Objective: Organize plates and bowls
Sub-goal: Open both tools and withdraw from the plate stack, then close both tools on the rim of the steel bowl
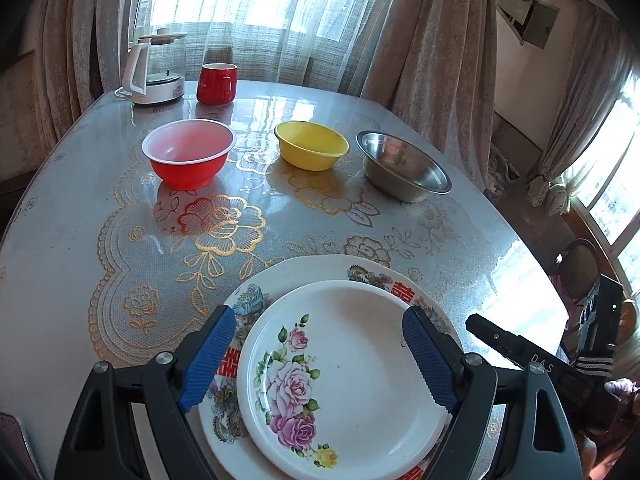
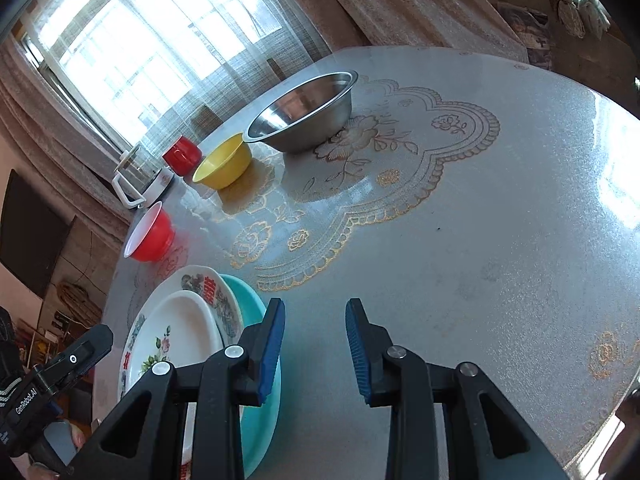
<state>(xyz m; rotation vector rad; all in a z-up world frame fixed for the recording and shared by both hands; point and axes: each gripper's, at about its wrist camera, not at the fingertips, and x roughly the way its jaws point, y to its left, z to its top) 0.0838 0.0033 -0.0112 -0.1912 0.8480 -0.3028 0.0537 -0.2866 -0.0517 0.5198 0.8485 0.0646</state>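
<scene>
Flat, face up, rose plate (image 1: 348, 380) tops the stacked plates (image 2: 224, 300).

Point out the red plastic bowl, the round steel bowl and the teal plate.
red plastic bowl (image 1: 188, 168), left wrist view, outer wall
round steel bowl (image 2: 316, 128), right wrist view, outer wall
teal plate (image 2: 260, 420), right wrist view, exposed rim

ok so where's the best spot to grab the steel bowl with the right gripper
Take the steel bowl by its thin flared rim on the near side, one finger inside and one outside, coming down from above. It sits upright, apart from the yellow bowl, and its body looks too wide for the right gripper.
</scene>
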